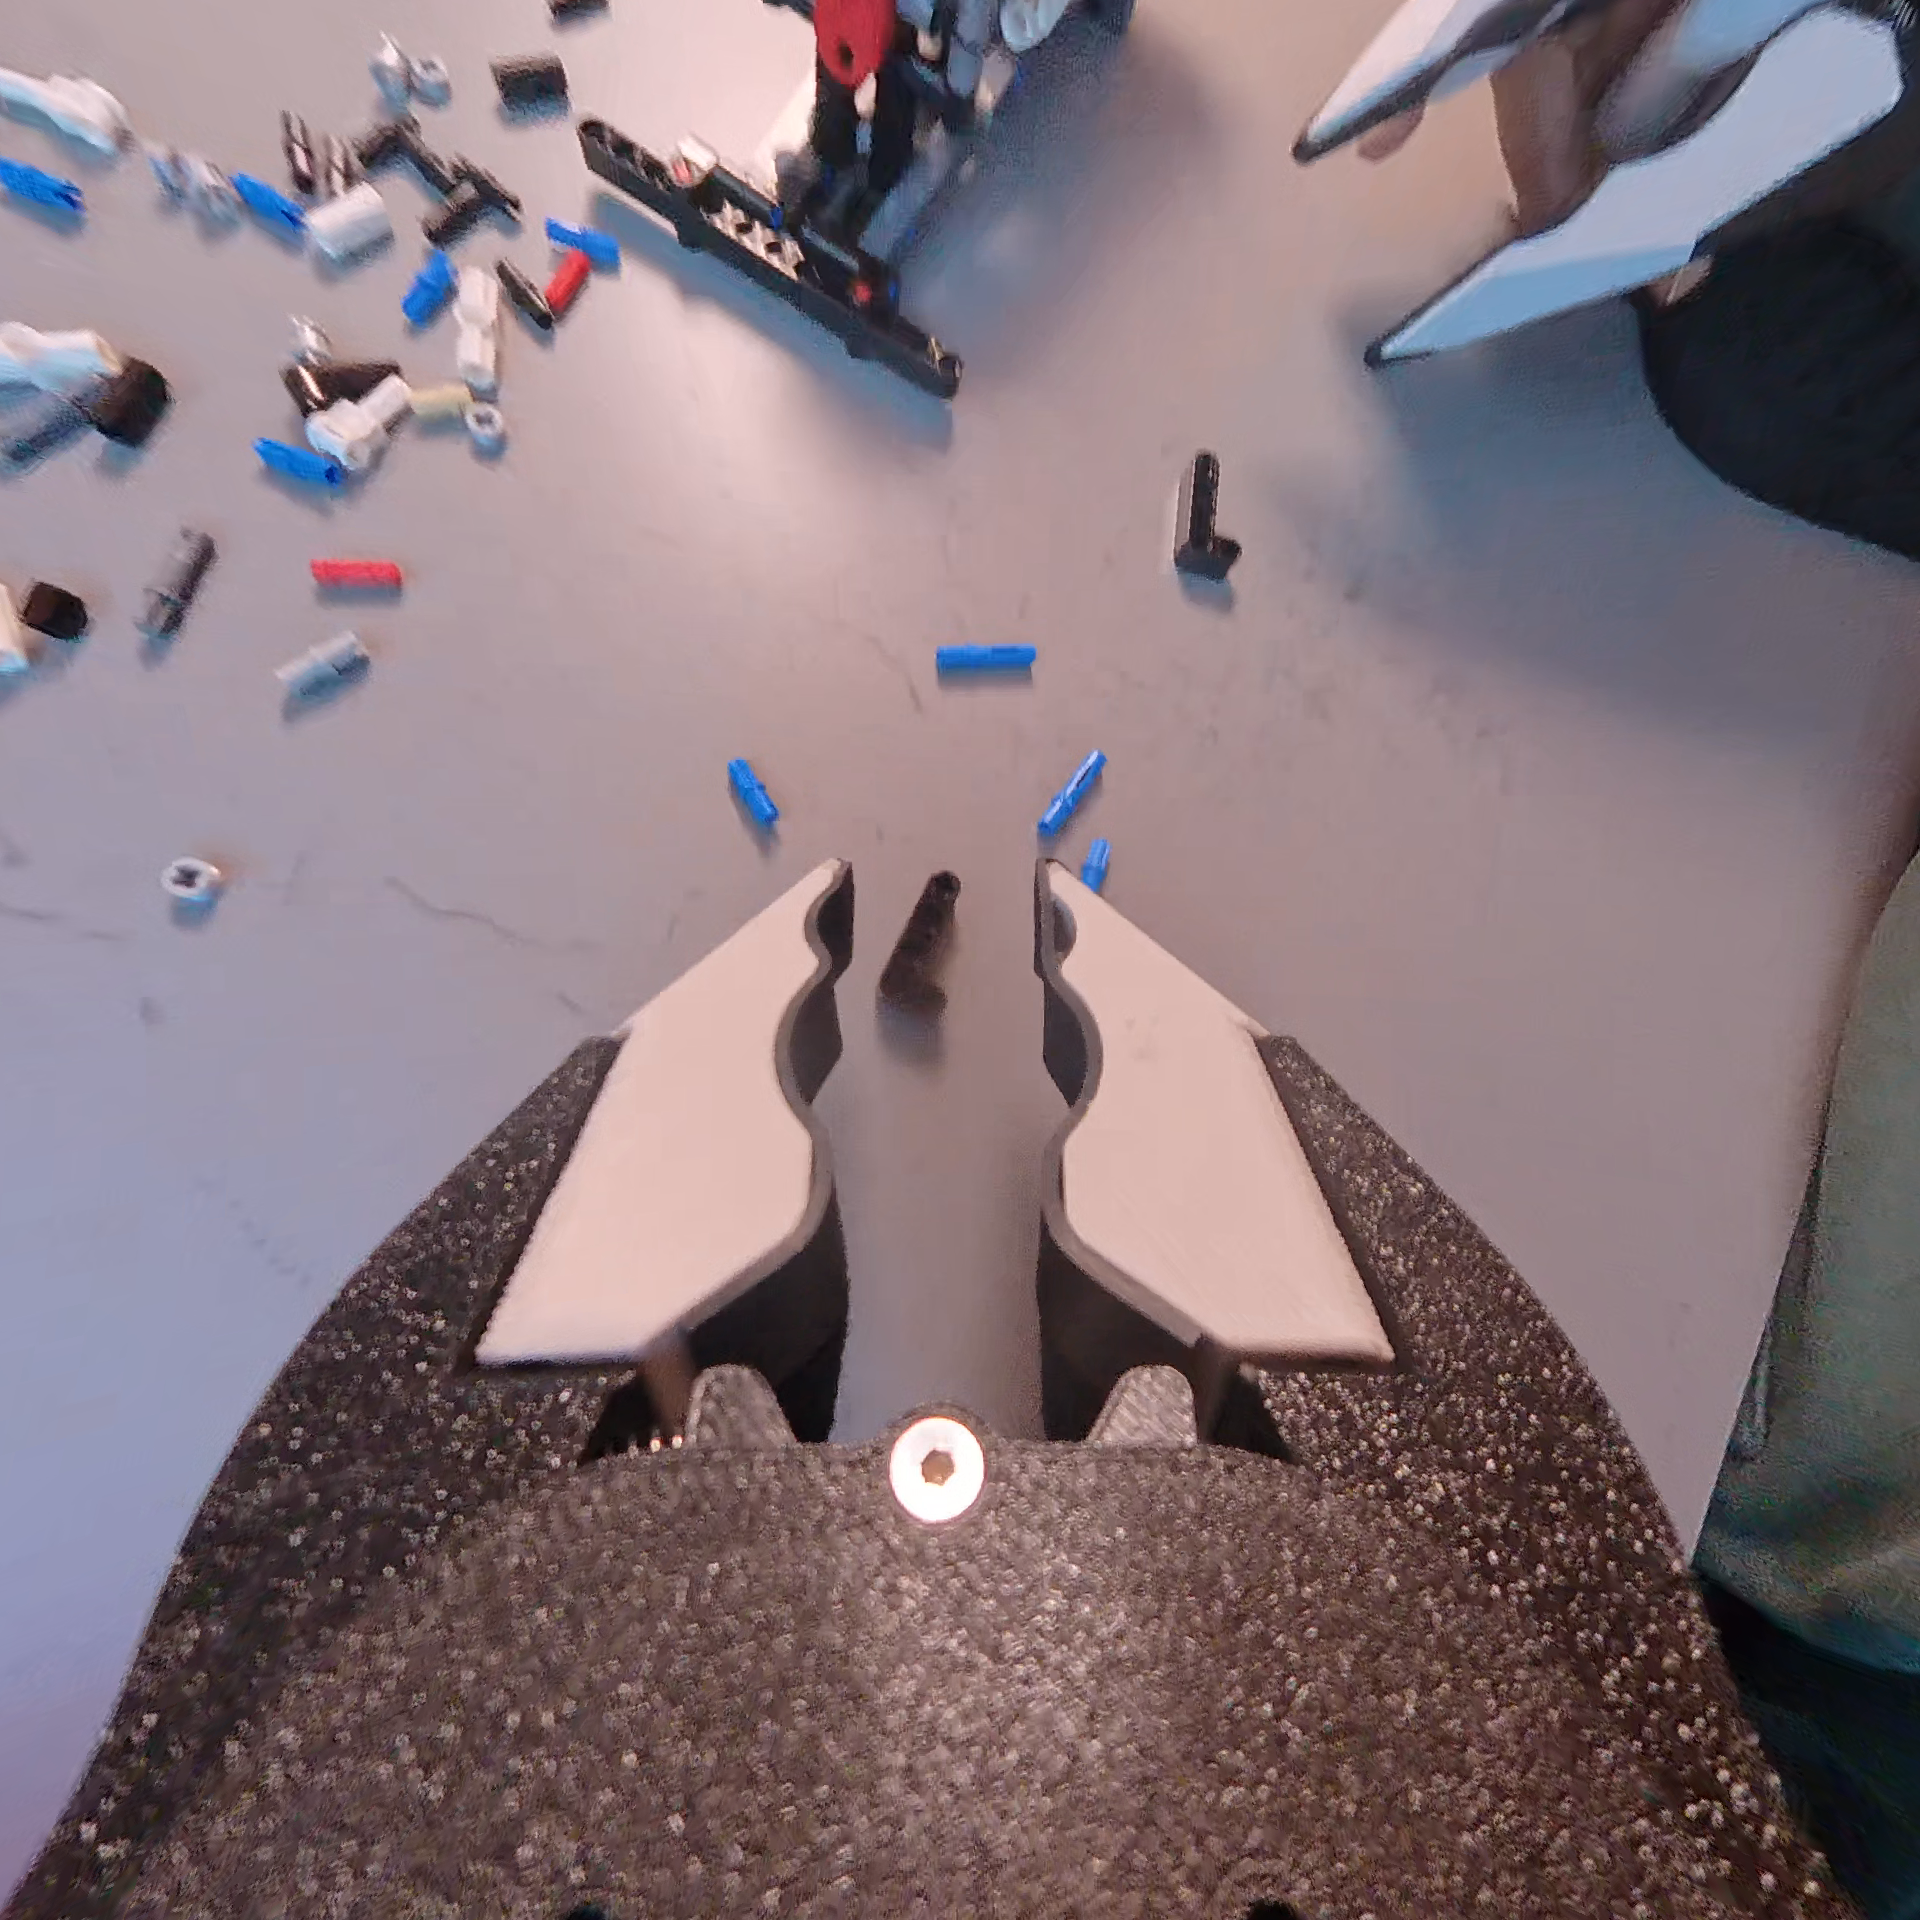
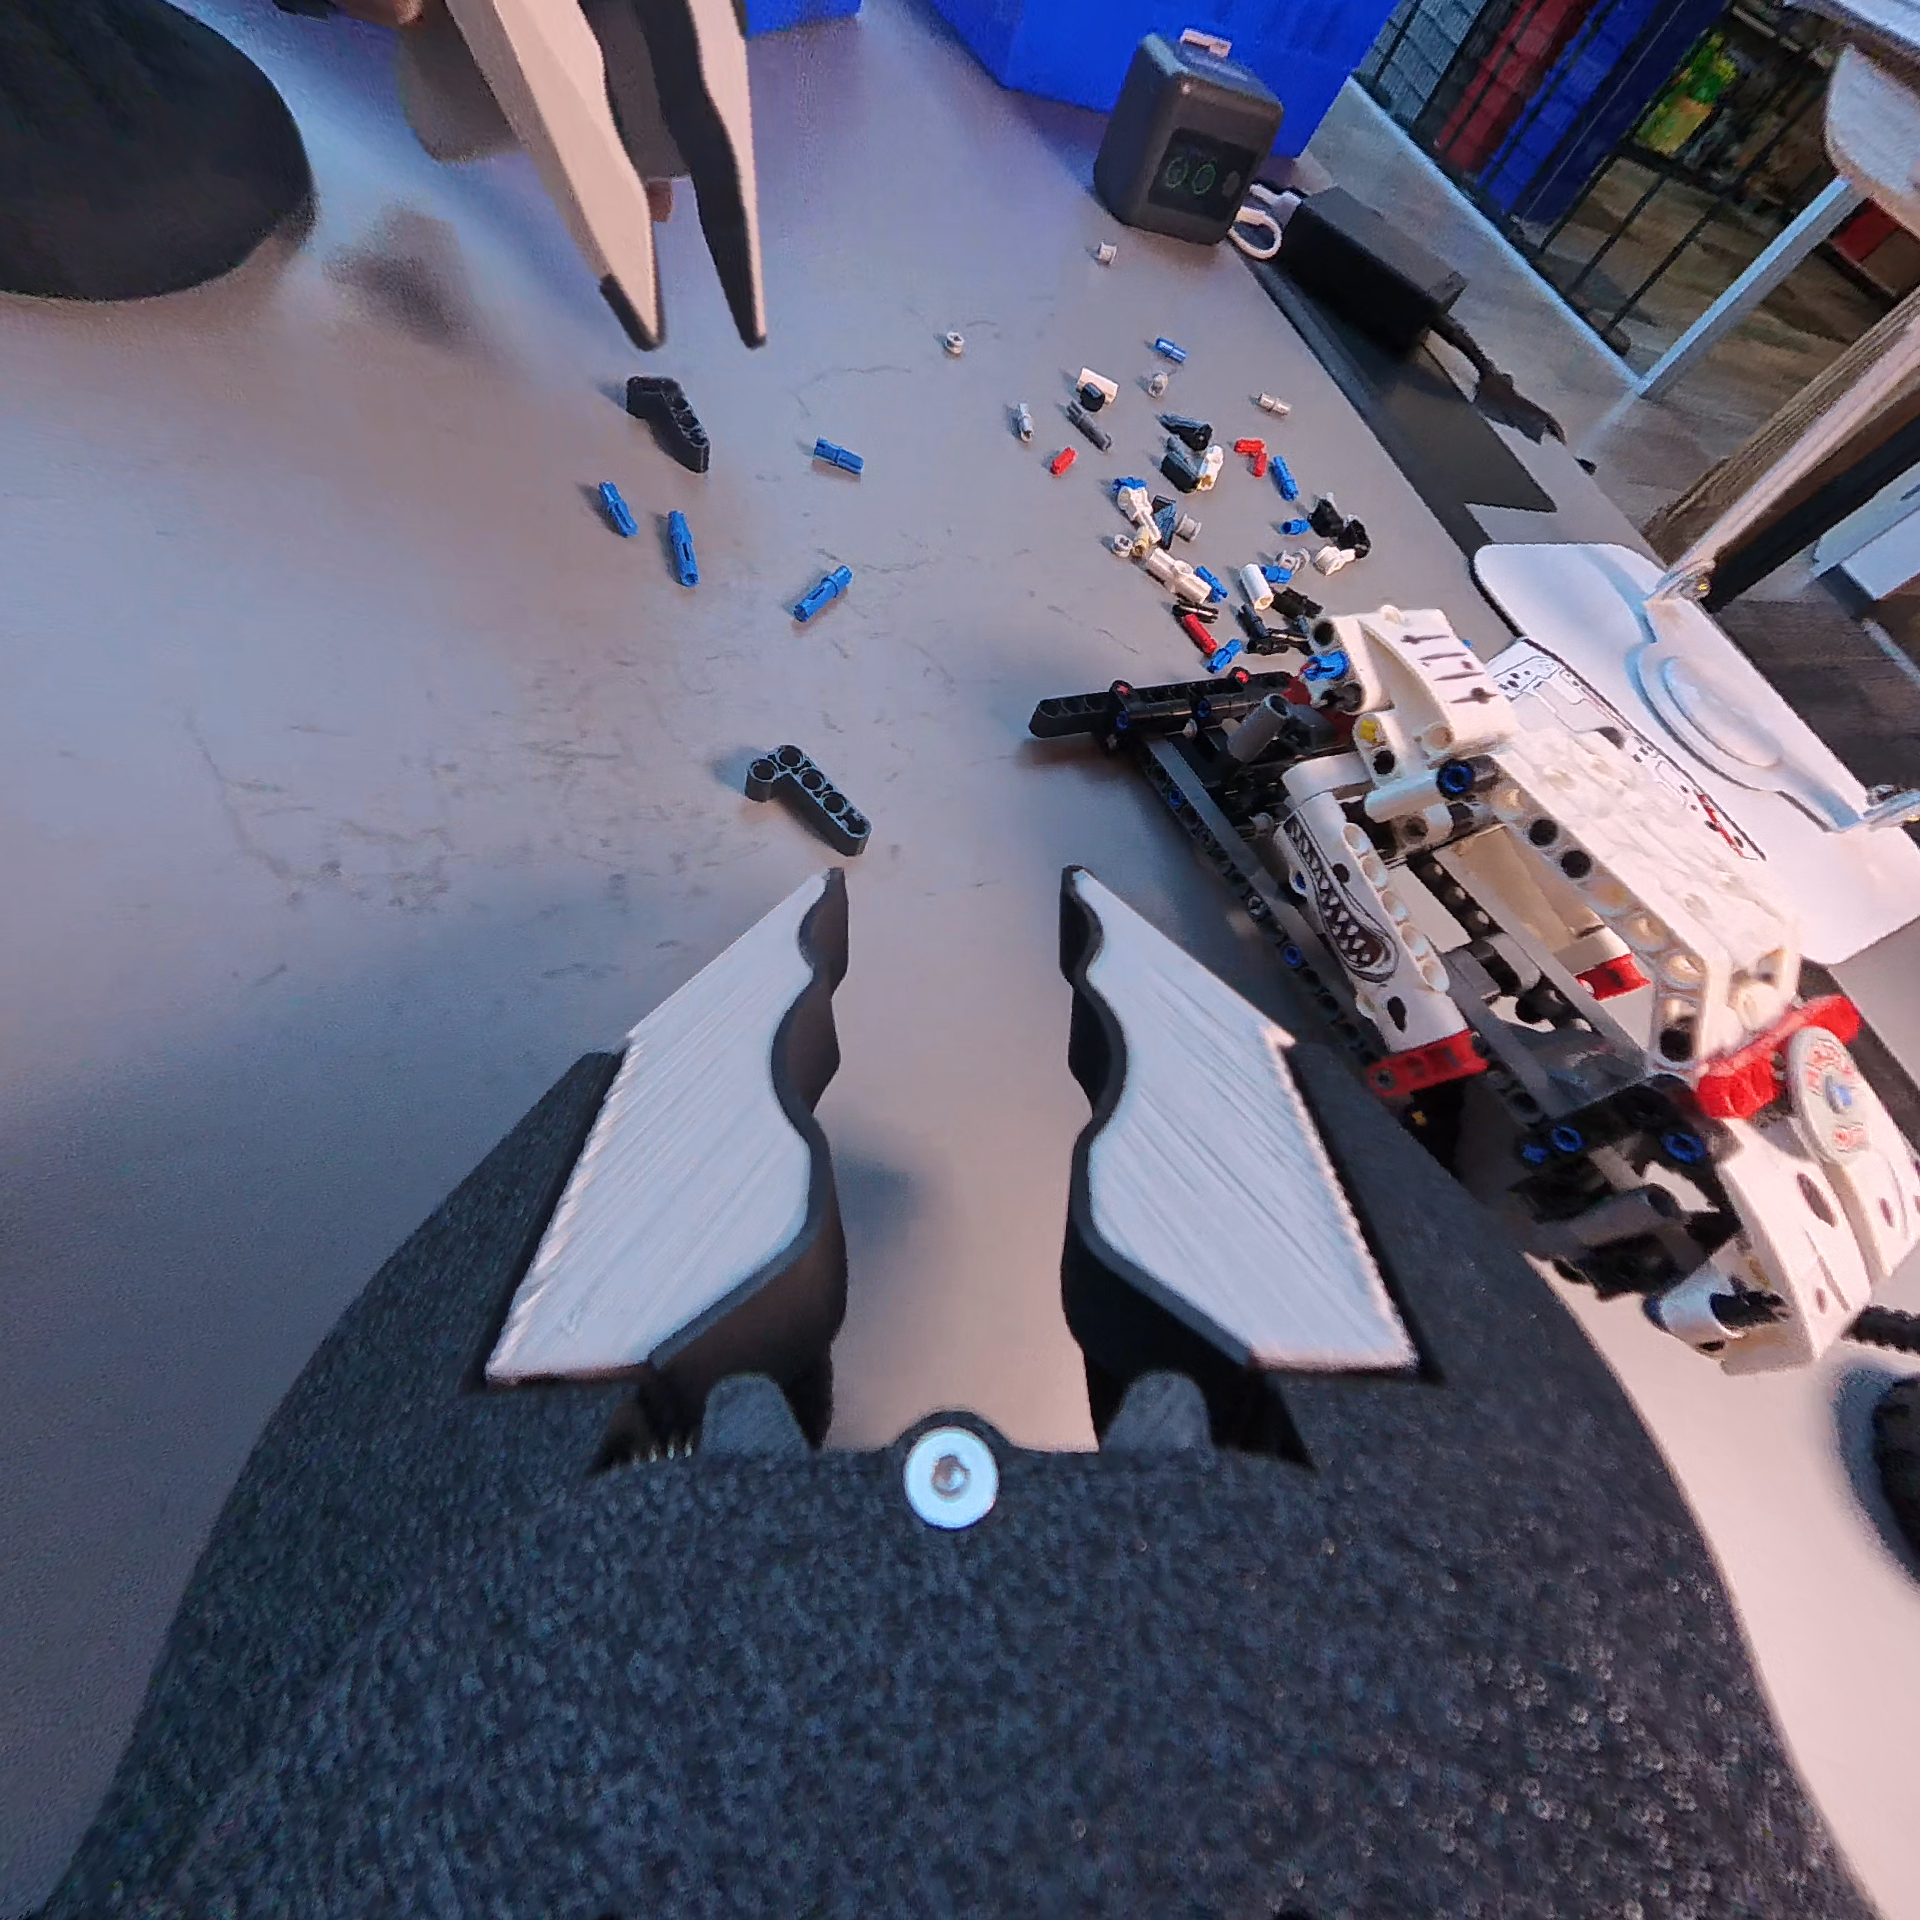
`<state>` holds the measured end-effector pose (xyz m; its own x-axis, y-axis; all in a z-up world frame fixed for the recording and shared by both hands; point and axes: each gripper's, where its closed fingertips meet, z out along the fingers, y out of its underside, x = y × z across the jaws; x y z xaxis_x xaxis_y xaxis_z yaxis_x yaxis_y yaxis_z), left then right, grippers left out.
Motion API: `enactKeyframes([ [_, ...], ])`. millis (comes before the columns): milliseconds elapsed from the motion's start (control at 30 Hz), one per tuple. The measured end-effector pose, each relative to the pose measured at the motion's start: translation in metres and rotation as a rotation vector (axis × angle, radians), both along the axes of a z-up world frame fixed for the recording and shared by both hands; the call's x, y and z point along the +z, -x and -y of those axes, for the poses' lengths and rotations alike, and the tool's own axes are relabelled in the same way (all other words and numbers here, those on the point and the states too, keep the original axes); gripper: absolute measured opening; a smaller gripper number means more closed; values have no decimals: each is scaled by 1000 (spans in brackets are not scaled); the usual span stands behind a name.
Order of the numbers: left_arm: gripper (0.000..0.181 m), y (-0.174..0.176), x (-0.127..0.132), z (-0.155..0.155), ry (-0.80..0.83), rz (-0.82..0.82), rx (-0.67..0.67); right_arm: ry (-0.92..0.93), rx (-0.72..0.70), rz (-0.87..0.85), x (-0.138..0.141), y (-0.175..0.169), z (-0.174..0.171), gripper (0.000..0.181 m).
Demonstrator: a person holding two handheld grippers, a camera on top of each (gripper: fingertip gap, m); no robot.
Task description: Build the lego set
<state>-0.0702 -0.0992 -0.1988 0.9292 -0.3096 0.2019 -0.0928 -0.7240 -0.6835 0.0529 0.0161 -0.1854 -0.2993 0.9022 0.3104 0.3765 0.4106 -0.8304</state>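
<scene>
Lying between the left gripper's (image 1: 943,878) spread fingers, a black angled beam (image 1: 918,951), right gripper (image 2: 953,883) likewise spread

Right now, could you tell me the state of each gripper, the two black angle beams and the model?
Left gripper: open, empty, straddling one black angle beam.
Right gripper: open, empty.
Other black angle beam: flat, loose on table.
Model: partly built, on table.

**Edges and blur take their share**

The lego model (image 1: 883,104) runs off the left wrist view's top edge, only its base showing. The loose pieces (image 1: 343,281) smear with blur. The right gripper (image 1: 1621,177) is cropped at the corner, and the far pieces (image 2: 1205,499) are too small to identify.
</scene>
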Motion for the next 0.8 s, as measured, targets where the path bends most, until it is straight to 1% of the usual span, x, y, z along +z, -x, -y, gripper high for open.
enactKeyframes([
  [100, 33, -4, -18, 7, 49, -60, -46, 6, 2, 18, -2, 3, 3, 39],
  [167, 25, -3, -26, 6, 71, -106, -52, 16, 2, 22, -2, 5, 6, 38],
  [267, 7, 3, -27, 1, 52, -168, -56, 11, 0, 26, -3, 7, 9, 38],
  [400, 7, 5, -27, -12, 23, -194, -68, 24, 19, 31, -2, 12, 14, 37],
  [533, 7, 10, -27, -32, 27, -250, -88, 15, 67, 100, -7, 18, 18, 38],
  [600, 11, 9, -23, -42, 17, -236, -112, -2, 86, 136, -7, 21, 18, 39],
  [667, 17, 10, -14, -53, 14, -184, -100, -11, 111, 175, -4, 24, 20, 40],
  [800, 20, 11, 19, -85, -92, -57, -30, -10, 149, 230, 2, 34, 22, 42],
])
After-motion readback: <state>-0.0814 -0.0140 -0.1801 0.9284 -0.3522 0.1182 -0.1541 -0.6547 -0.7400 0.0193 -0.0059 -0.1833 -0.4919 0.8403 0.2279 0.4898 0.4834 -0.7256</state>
